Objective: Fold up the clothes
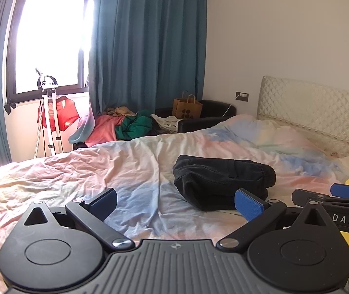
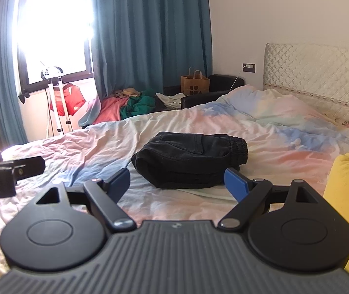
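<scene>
A folded black pair of trousers [image 1: 221,181] lies on the pastel bed sheet [image 1: 125,166]; it also shows in the right wrist view [image 2: 189,161], elastic waistband to the right. My left gripper [image 1: 174,203] is open and empty, just short of the trousers and a little to their left. My right gripper [image 2: 177,183] is open and empty, close in front of the trousers. The right gripper's tip shows at the right edge of the left wrist view [image 1: 333,196]. A yellow garment [image 2: 348,191] lies at the right.
A quilted headboard [image 1: 316,107] stands at the far right. A pile of clothes [image 1: 125,125] and a paper bag [image 1: 186,109] sit on a dark seat beyond the bed. A white stand with a red garment [image 1: 56,115] is by the window.
</scene>
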The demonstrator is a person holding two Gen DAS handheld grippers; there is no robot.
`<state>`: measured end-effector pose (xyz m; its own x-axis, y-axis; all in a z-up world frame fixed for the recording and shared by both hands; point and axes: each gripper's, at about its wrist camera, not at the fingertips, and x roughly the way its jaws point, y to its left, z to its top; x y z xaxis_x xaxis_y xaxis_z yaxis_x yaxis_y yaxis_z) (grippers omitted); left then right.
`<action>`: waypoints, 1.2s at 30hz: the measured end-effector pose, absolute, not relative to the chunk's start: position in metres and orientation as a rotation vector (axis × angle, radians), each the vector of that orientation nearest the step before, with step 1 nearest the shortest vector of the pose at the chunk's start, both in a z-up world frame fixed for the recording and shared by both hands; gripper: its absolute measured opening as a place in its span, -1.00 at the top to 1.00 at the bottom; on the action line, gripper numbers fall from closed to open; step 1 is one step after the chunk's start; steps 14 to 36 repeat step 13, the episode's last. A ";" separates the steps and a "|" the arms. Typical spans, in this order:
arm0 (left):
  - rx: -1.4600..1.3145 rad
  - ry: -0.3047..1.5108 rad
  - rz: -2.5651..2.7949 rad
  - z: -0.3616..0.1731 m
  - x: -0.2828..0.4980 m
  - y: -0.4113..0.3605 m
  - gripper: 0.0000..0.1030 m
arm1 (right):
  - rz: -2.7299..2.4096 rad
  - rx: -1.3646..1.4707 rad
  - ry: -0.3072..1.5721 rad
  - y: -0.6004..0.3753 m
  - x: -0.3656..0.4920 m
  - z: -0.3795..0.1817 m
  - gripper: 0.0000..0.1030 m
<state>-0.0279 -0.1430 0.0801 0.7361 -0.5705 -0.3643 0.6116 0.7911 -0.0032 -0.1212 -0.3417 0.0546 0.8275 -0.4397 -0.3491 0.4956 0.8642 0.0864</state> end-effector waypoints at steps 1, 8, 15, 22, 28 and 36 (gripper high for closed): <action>0.118 0.361 -0.651 0.080 -0.028 -0.143 -0.99 | -0.500 0.176 0.326 -0.341 -0.122 0.055 -0.66; 0.115 0.359 -0.648 0.079 -0.029 -0.141 -0.99 | -0.490 0.192 0.321 -0.336 -0.124 0.053 -0.66; 0.117 0.368 -0.643 0.079 -0.031 -0.142 -1.00 | -0.494 0.193 0.303 -0.334 -0.127 0.054 -0.66; 0.117 0.368 -0.643 0.079 -0.031 -0.142 -1.00 | -0.494 0.193 0.303 -0.334 -0.127 0.054 -0.66; 0.117 0.368 -0.643 0.079 -0.031 -0.142 -1.00 | -0.494 0.193 0.303 -0.334 -0.127 0.054 -0.66; 0.117 0.368 -0.643 0.079 -0.031 -0.142 -1.00 | -0.494 0.193 0.303 -0.334 -0.127 0.054 -0.66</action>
